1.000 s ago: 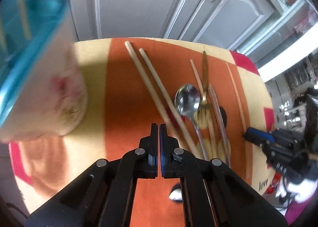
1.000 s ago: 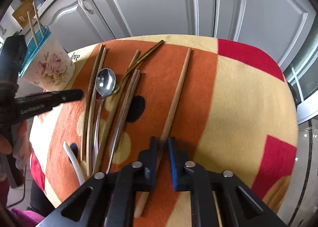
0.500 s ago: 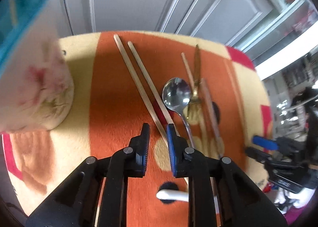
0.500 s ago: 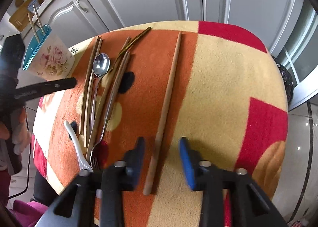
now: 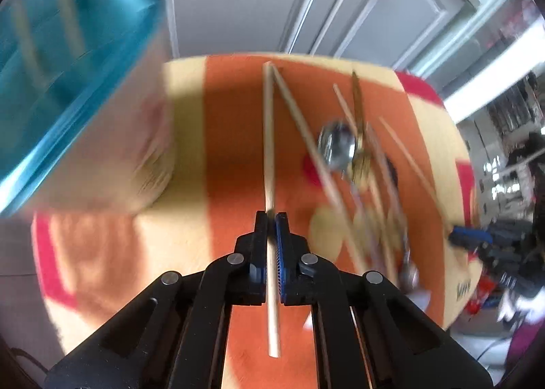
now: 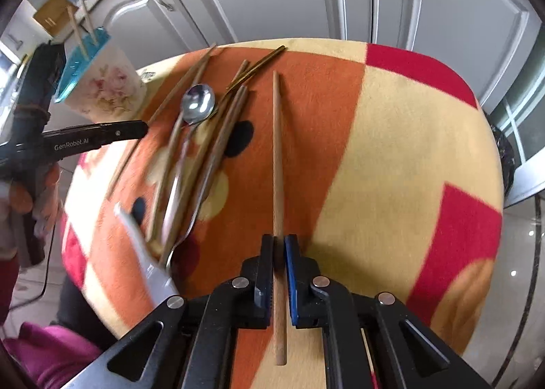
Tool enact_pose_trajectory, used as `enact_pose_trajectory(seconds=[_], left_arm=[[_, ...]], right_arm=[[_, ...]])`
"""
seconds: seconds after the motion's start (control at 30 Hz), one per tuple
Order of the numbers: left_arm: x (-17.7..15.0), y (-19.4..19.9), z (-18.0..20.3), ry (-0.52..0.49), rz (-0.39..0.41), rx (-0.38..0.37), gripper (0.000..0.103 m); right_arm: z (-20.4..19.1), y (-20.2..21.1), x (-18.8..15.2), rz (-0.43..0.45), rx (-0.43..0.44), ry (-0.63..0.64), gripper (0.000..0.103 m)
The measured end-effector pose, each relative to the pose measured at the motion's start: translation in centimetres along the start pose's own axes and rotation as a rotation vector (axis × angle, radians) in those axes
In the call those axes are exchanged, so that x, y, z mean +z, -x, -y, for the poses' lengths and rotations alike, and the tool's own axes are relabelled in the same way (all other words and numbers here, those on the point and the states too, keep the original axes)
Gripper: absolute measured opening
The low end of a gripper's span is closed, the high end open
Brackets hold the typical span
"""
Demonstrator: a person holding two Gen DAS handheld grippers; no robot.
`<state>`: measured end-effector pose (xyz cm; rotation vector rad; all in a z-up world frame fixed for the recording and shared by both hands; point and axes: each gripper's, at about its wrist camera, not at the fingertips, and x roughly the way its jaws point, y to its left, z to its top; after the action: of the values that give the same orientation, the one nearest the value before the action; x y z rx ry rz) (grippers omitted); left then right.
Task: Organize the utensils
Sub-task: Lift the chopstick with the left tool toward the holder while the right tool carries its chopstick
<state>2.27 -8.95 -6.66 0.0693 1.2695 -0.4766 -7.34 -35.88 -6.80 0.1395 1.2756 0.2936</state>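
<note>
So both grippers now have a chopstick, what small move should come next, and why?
Probably lift the left gripper and carry its chopstick to the holder. Both grippers have just closed on chopsticks, the right gripper on its own. The holder already has two sticks and stands nearest the left one.

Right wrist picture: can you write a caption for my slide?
Right gripper shut on a wooden chopstick on the orange blanket, other utensils piled beside it.

utensil holder (image 6: pixel 102 82) left of spoon (image 6: pixel 198 103)
</note>
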Motion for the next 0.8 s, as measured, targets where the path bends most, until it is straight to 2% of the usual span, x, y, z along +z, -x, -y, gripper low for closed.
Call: enact_pose_trajectory(seconds=[0.2,0.27,0.3,0.33,0.43,0.5,0.53,0.6,0.7,0.73,0.77,0.8], left_arm=[[-5.8,1.0,-1.2,-0.046,-0.096,0.004,0.003],[-6.6,1.0,-1.2,-0.054,-0.12,-0.016,0.003],[-6.5,1.0,-1.3,-0.052,-0.118,-0.025,0.004],[-6.0,1.1,-1.3,-0.049,-0.102,-0.014,0.005],[-4.0,1.3,-0.8,-0.052,-0.033,0.023,0.011],[-2.3,0.9,-0.3,-0.053,-0.006,0.038,0.022],[-1.8,0.6,-0.2,-0.054,0.0,0.052,0.022],[-0.5,-0.3,0.7,-0.091,0.011,0.076,0.027],[0.8,-2.3,1.2,-0.123,-0.004,0.199,0.03],[1.0,-2.9,1.3,-0.117,-0.017,0.203,0.031],[1.2,-2.9,1.4,-0.125,0.015,0.201,0.03],[1.4,-3.1,1.6,-0.142,0.006,0.21,0.027]], right_arm=[[-0.2,0.6,-4.0,-0.088,0.018,0.022,0.006],[-0.2,0.6,-4.1,-0.089,0.007,0.029,0.011],[-0.3,0.6,-3.7,-0.076,0.003,0.03,0.023],[-0.6,0.4,-2.8,-0.056,-0.001,0.027,0.028],[-0.8,0.2,0.3,-0.002,-0.029,0.023,0.028],[-1.0,-0.6,2.5,0.014,-0.034,0.026,0.028],[-1.2,-1.2,3.5,0.012,-0.038,0.036,0.028],[-1.9,-2.5,4.9,-0.007,-0.049,0.065,0.024],[-2.2,-4.6,5.9,-0.051,-0.064,0.101,0.011],[-2.4,-4.6,6.2,-0.023,-0.07,0.113,0.006],[-2.2,-4.7,6.5,-0.033,-0.066,0.107,0.006],[-2.0,-4.7,6.7,-0.034,-0.056,0.097,0.006]])
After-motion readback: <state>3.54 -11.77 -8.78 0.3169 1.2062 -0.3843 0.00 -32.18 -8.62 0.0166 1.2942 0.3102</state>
